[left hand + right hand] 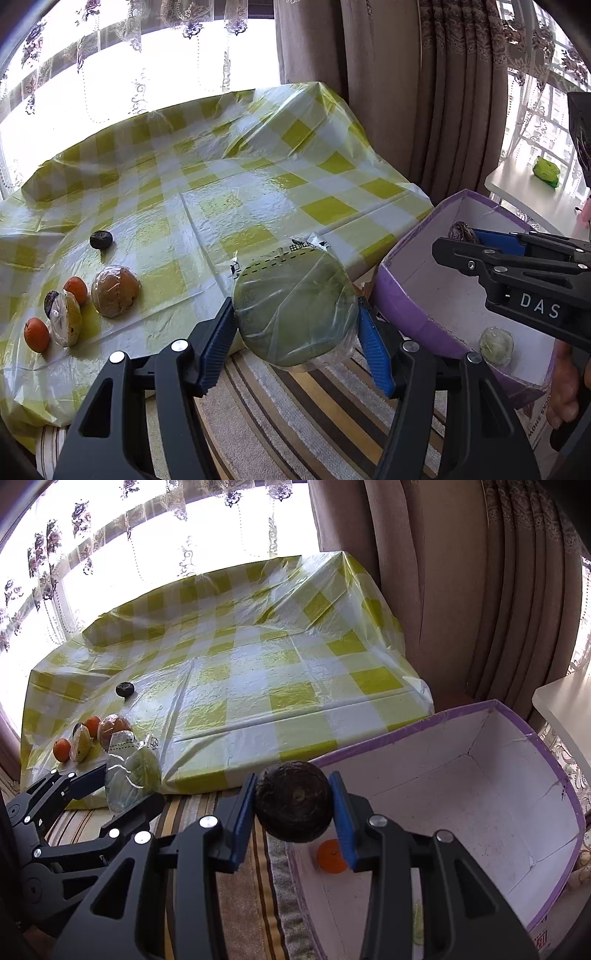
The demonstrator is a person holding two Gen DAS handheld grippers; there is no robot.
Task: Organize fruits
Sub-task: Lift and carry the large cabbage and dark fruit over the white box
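Checked tablecloth (229, 192) by curtains (424, 92); left tongs (295, 325) clamp wrapped green fruit (295, 310), right tongs (293, 808) perhaps avocado (293, 805).

Low desk (229, 192) draped in crinkled yellow-and-white checked plastic sheet (258, 672). Near left edge, clustered: two small oranges (36, 335) (75, 290), wrapped yellowish fruit (66, 323), wrapped brown fruit (115, 291). Farther back, alone: small dark fruit (101, 239). Beside desk, on striped rug (295, 424): purple-rimmed box (402, 306).
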